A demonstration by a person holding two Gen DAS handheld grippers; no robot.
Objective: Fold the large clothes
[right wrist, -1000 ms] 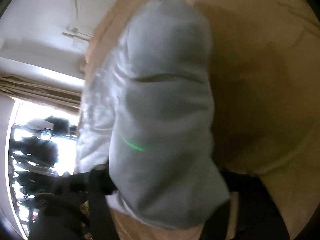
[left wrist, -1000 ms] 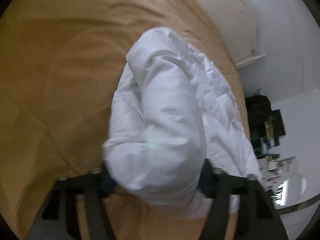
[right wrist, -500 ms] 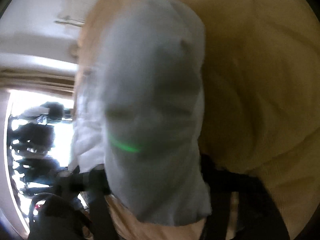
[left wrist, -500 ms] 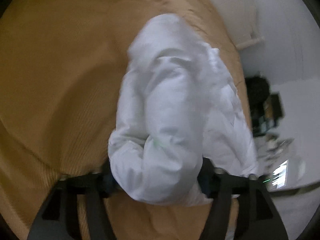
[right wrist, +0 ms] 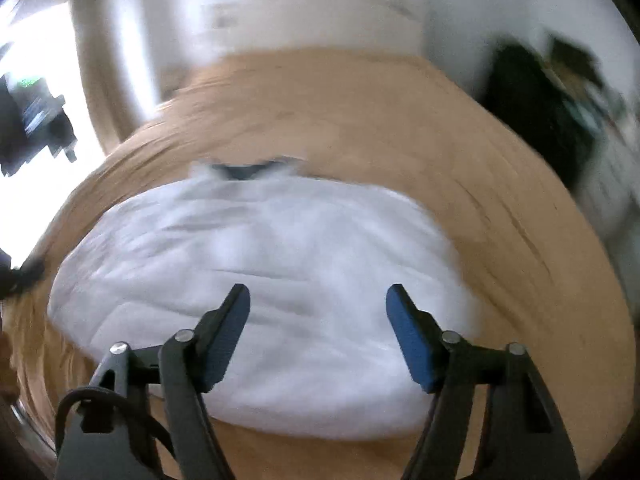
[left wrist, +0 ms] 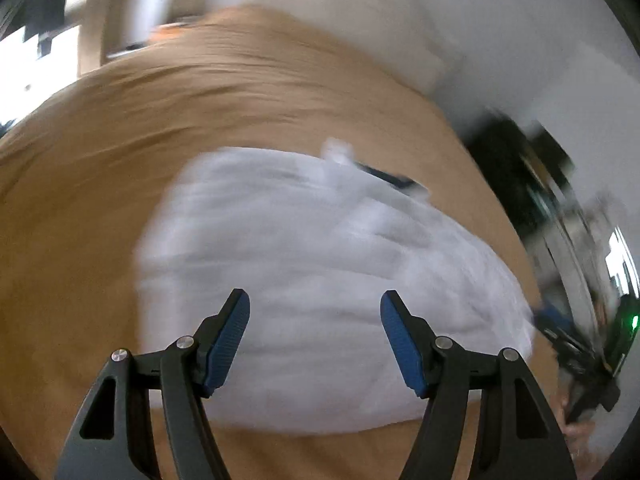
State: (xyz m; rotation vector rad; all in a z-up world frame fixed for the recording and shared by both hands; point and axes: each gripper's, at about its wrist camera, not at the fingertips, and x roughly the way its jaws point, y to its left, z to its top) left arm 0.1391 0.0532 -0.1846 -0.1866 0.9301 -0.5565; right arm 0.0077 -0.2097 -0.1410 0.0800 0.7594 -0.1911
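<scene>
A white puffy jacket (left wrist: pixel 320 280) lies in a folded bundle on the tan bedspread (left wrist: pixel 200 100); it also shows in the right wrist view (right wrist: pixel 280 272), with its dark collar (right wrist: pixel 244 170) at the far end. My left gripper (left wrist: pixel 315 310) is open and empty just above the near part of the jacket. My right gripper (right wrist: pixel 318 304) is open and empty above the near part too. Both views are motion-blurred.
The tan bedspread (right wrist: pixel 440 140) surrounds the jacket on all sides. A white headboard or wall (left wrist: pixel 360 20) is at the back. Dark furniture with clutter (left wrist: pixel 520 168) stands to the right. A bright window (right wrist: pixel 40 80) is at the left.
Both grippers held the jacket's sleeves lifted before. Now both have opened, the jacket lies on the bed, and both cameras have swung to look along it.
</scene>
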